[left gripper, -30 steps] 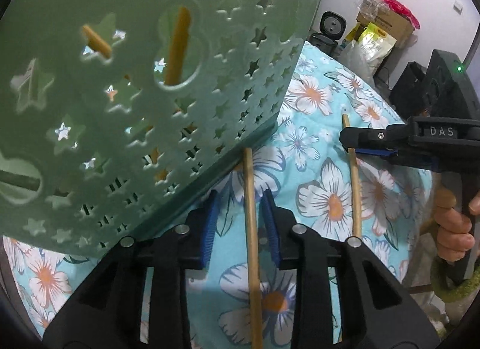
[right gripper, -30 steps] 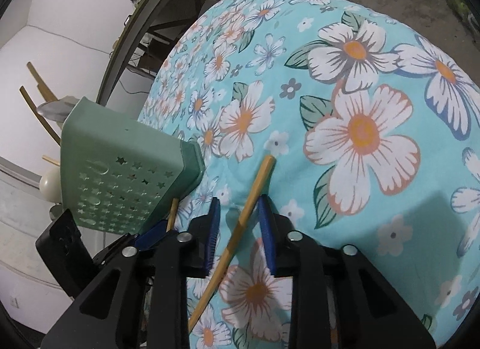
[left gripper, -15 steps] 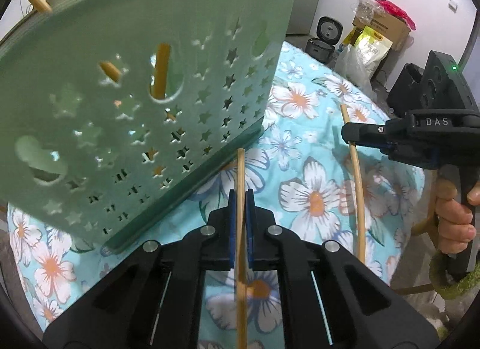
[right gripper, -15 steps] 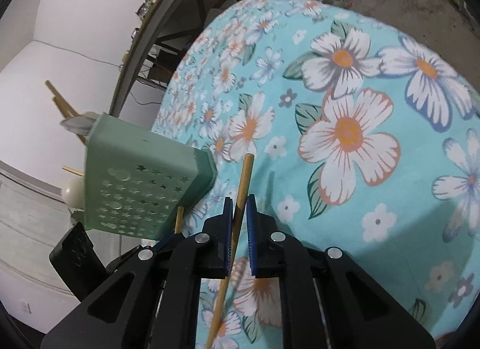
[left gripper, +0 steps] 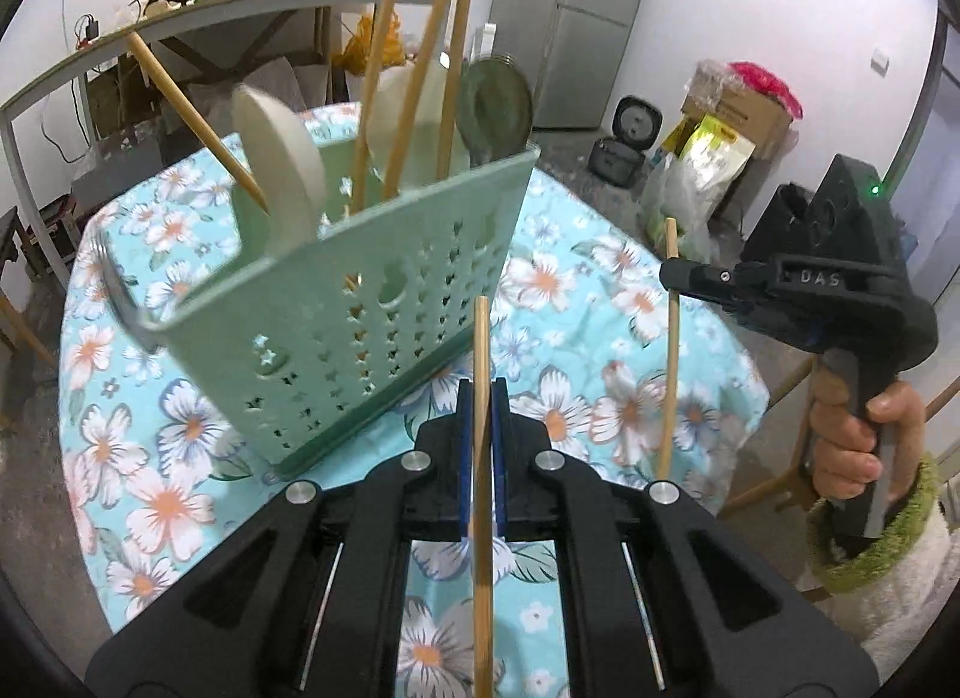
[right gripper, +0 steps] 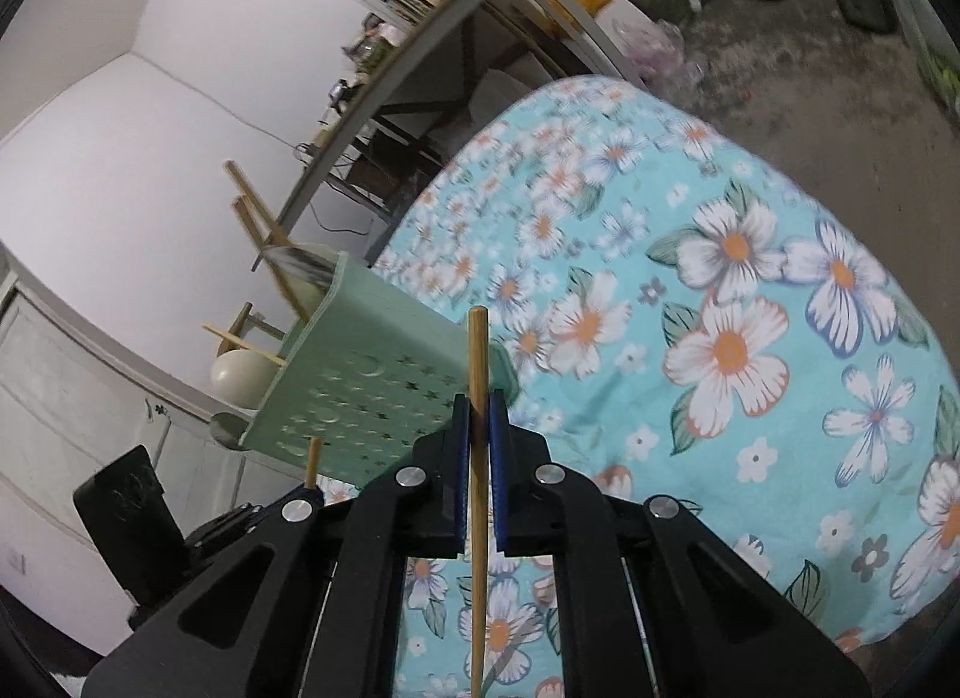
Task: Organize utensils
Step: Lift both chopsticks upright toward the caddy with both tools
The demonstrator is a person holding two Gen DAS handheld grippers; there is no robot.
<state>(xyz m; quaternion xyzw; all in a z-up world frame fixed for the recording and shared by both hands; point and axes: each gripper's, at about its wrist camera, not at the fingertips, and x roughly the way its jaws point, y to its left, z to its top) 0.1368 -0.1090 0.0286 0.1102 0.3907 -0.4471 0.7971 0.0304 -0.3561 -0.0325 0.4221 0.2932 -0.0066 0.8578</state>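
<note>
My left gripper (left gripper: 480,398) is shut on a bamboo chopstick (left gripper: 481,350) and holds it above the flowered tablecloth (left gripper: 570,314). My right gripper (right gripper: 478,416) is shut on a second chopstick (right gripper: 478,350); it also shows in the left wrist view (left gripper: 675,272), with its chopstick (left gripper: 670,350) upright. The green perforated utensil basket (left gripper: 360,308) stands just beyond the left gripper and holds several chopsticks (left gripper: 414,92), white spoons (left gripper: 282,158) and a dark spoon (left gripper: 495,104). In the right wrist view the basket (right gripper: 360,386) is left of the held chopstick.
The round table's edge drops to a concrete floor (right gripper: 810,68). A long shelf (left gripper: 198,14) with clutter stands behind the table. A fridge (left gripper: 576,20), a rice cooker (left gripper: 624,146), bags and a box (left gripper: 738,116) stand by the far wall.
Both grippers closed on their chopsticks, then lifted them off the cloth and tilted upward. The basket now sits lower and farther in both views.
</note>
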